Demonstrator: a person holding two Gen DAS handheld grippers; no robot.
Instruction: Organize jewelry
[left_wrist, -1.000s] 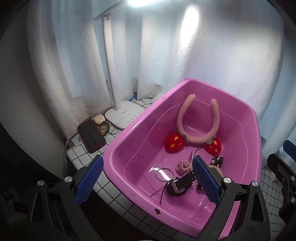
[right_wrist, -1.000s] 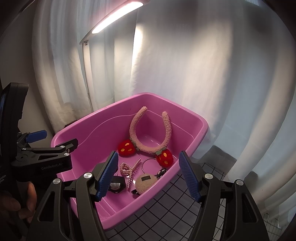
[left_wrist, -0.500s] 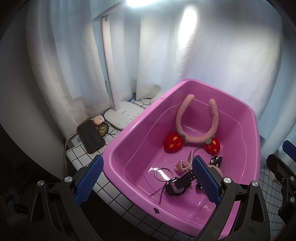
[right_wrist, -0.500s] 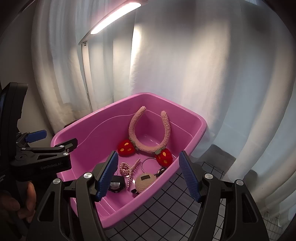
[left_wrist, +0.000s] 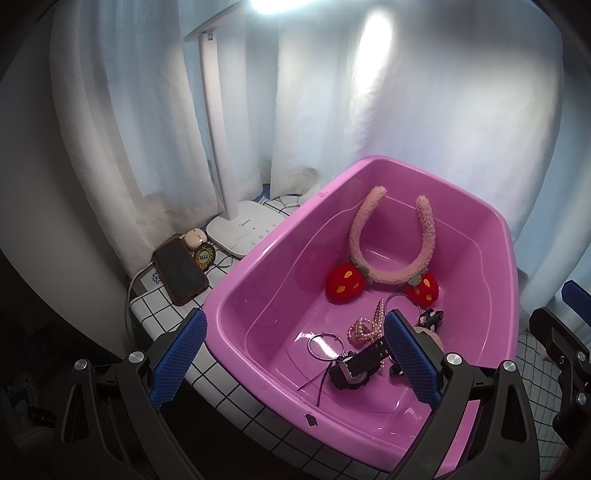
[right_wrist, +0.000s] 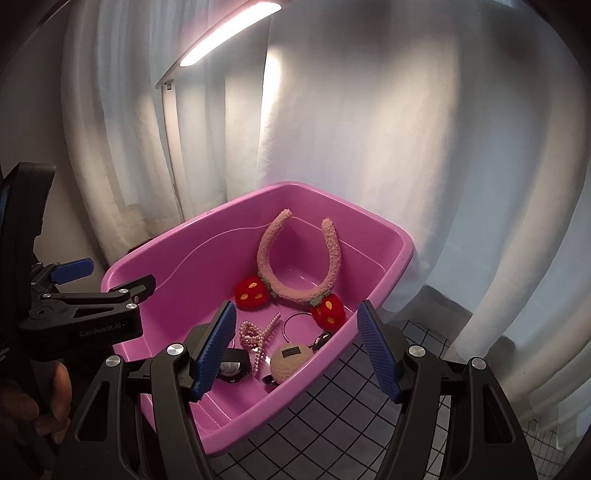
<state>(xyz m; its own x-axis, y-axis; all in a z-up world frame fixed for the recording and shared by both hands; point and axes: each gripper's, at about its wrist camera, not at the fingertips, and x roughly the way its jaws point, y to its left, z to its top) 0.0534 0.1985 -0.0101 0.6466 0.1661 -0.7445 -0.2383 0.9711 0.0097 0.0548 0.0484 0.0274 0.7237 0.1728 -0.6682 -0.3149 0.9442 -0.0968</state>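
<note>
The left gripper's blue pad (left_wrist: 412, 356) hides part of the black watch (left_wrist: 356, 365) and beige puff (left_wrist: 434, 338).

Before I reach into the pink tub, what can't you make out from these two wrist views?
- Black watch: its right end hidden behind the left gripper's finger, left wrist view.
- Small dark clip: too small to identify, right wrist view.
- Round beige piece: label unreadable, right wrist view.

One pink tub (left_wrist: 266, 254) holds one fuzzy headband (left_wrist: 391, 243), two red strawberries (left_wrist: 345, 282), one pearl string (left_wrist: 365, 326), one ring (left_wrist: 325, 345), one black watch (left_wrist: 356, 367); outside lie one phone (left_wrist: 181, 271) and one lamp (left_wrist: 243, 229).
</note>
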